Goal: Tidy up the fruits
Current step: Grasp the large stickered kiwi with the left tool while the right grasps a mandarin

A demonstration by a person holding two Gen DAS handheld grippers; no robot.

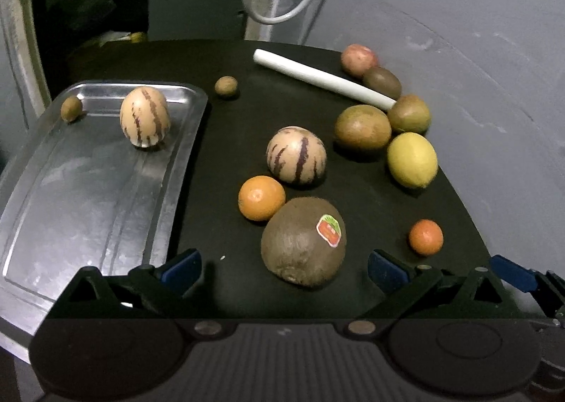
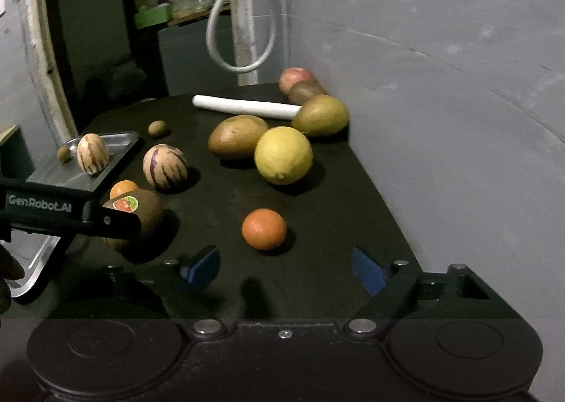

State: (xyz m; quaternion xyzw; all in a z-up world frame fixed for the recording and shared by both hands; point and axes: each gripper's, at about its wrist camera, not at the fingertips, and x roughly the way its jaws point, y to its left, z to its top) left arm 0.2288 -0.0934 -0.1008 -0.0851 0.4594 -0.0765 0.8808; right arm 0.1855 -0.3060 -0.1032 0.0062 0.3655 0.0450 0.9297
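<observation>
My left tongs [image 1: 284,266]: wide open, holding nothing. The big brown kiwi [image 1: 303,241] with the sticker sits between the blue tips, but they do not touch it.
My right tongs [image 2: 286,269]: open, holding nothing. The small orange [image 2: 264,229] sits just in front of the gap.
Metal tray [image 1: 88,197]: to the left of my left tongs. One striped melon [image 1: 144,118] stands in it, with a tiny brown fruit [image 1: 71,108] on its far rim.
Black table [image 1: 353,211]: the other fruits are here.
Ahead of my left tongs: an orange [image 1: 261,197], then a second striped melon [image 1: 296,155].
Far right: a lemon [image 1: 412,159], then brownish fruits by a white stick [image 1: 323,79].
</observation>
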